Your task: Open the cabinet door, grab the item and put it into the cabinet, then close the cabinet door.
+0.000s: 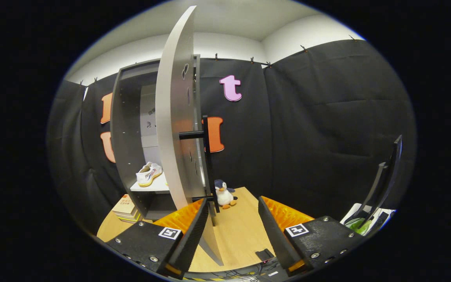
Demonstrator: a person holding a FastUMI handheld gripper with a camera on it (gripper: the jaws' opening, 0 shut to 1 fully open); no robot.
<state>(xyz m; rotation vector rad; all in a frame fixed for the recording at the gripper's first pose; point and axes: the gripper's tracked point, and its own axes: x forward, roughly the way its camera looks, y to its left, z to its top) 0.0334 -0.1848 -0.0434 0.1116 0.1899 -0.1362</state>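
The hand-held gripper [233, 215] points level, fingers spread wide apart.

The scene is lit evenly from overhead — the pale ceiling [225, 23] above the cabinet door [174, 117] is washed bright. Straight lines are bowed by fisheye distortion; the door's edge is curved. Focus is kept sharp — little glare is seen.

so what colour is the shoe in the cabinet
White, with red and dark stripes on its side; the shoe shows best in the gripper view, on the shelf.
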